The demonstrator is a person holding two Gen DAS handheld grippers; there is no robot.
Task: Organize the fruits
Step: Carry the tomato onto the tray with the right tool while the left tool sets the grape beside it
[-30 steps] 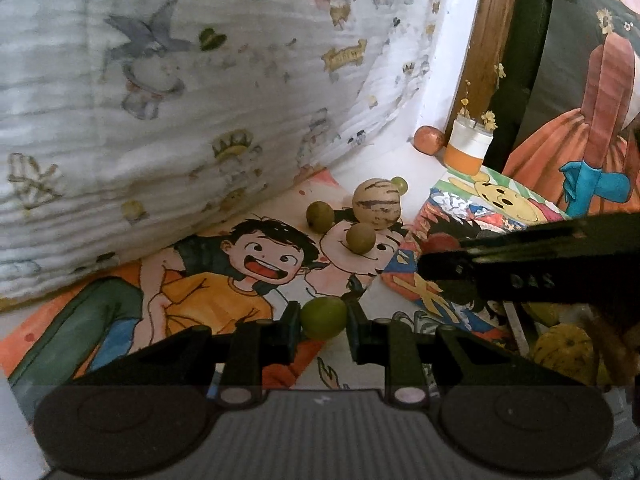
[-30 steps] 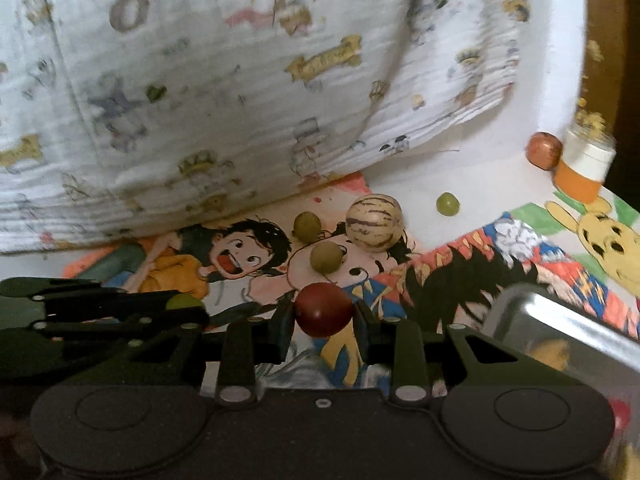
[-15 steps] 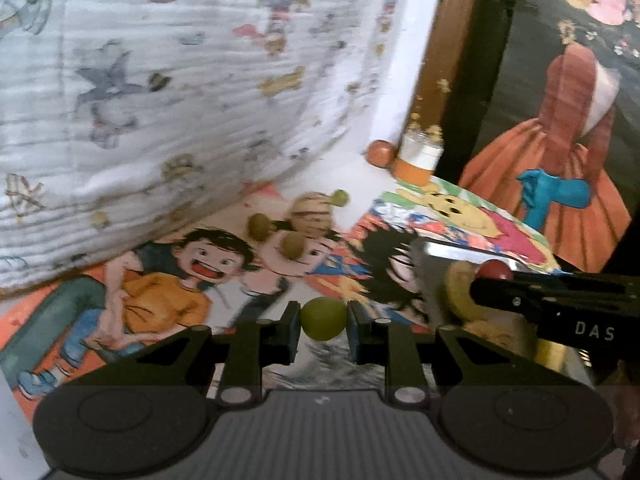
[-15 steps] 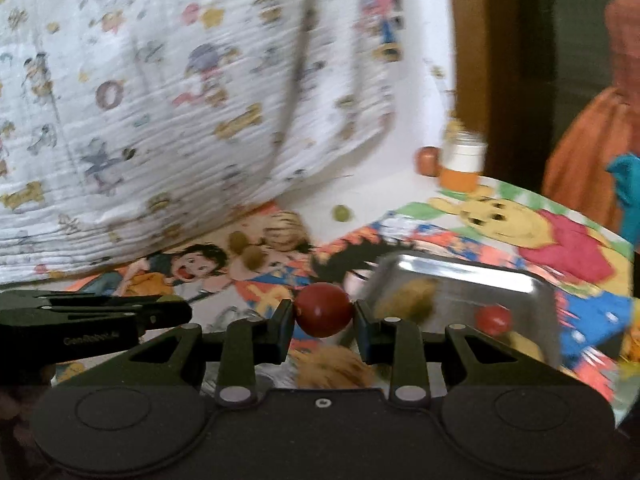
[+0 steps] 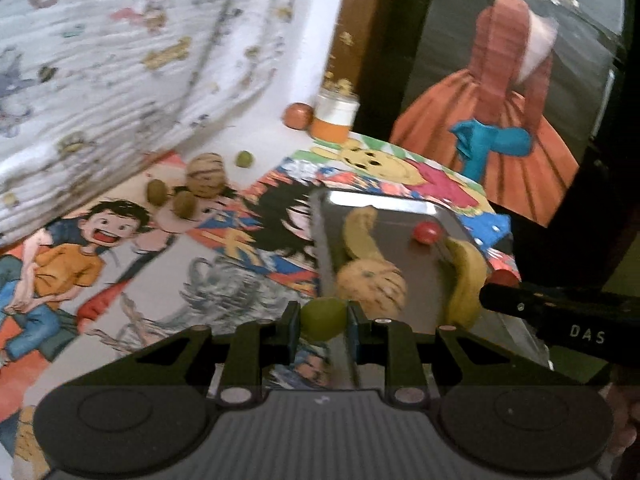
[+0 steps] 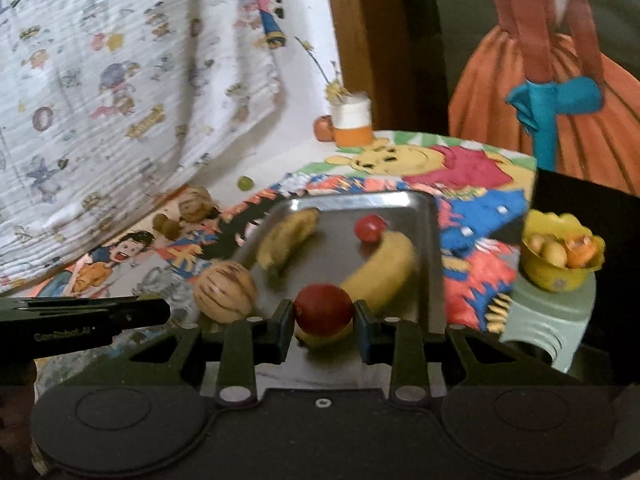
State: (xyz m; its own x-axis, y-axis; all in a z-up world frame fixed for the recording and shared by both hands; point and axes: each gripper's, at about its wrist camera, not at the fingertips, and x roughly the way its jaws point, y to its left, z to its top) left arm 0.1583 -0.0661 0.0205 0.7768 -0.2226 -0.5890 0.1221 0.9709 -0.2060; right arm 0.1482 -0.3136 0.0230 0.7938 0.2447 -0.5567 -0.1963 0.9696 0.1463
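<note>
My left gripper (image 5: 323, 317) is shut on a green round fruit (image 5: 323, 319), held at the near left edge of the steel tray (image 5: 394, 212). My right gripper (image 6: 323, 315) is shut on a dark red round fruit (image 6: 323, 309), held above the tray's (image 6: 344, 202) near part. The tray holds two bananas (image 6: 382, 268), a small red fruit (image 6: 370, 228) and a striped tan melon (image 6: 225, 291). On the cartoon mat (image 5: 120, 248) lie another striped melon (image 5: 206, 168), two brown-green fruits (image 5: 156, 191) and a small green fruit (image 5: 244, 159).
A draped cartoon-print cloth (image 5: 120, 60) stands at the left and back. An orange-and-white jar (image 5: 335, 114) and a red-brown fruit (image 5: 298, 116) sit at the back. A yellow bowl of fruit (image 6: 560, 258) rests on a pale green stool (image 6: 548, 320) to the right.
Both grippers have swung right from the mat toward the steel tray, each still holding its fruit. The tray and its bananas now fill the middle of both views.
</note>
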